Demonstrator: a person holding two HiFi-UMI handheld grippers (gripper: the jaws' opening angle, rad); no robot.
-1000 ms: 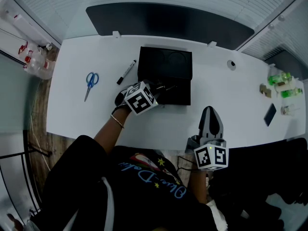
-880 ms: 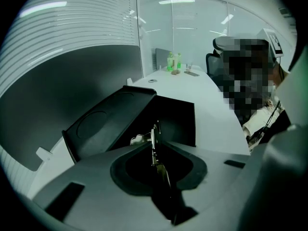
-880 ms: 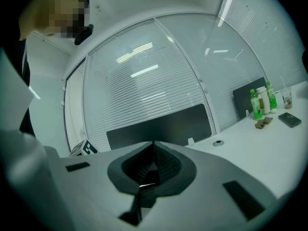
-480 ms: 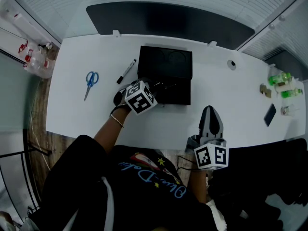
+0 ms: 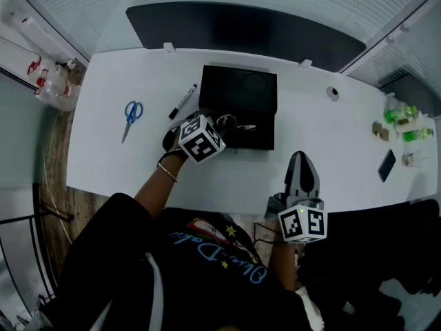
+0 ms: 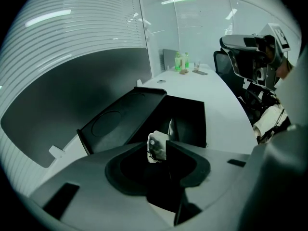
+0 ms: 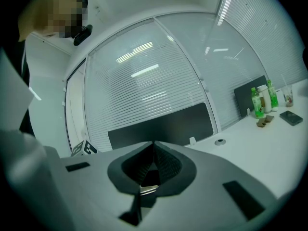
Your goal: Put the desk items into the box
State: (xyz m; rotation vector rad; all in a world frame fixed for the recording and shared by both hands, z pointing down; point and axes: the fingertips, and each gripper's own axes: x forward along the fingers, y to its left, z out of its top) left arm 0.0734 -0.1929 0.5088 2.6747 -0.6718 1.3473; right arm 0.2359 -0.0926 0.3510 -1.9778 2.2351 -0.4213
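On the white counter (image 5: 138, 164) a black box (image 5: 256, 105) is set open. The left claw (image 5: 229, 124) is being opened over it; the right claw (image 5: 301, 161) is held shut near the front edge. Scissors (image 5: 131, 116) and a pen (image 5: 182, 102) are laid left of the box. A small pale item (image 6: 156, 147) is seen between the left claw's tips.

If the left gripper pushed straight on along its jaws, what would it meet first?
Probably the pale item right at the tip of the left gripper, whose jaws are opening; beyond it, the box floor. Depth is unclear.
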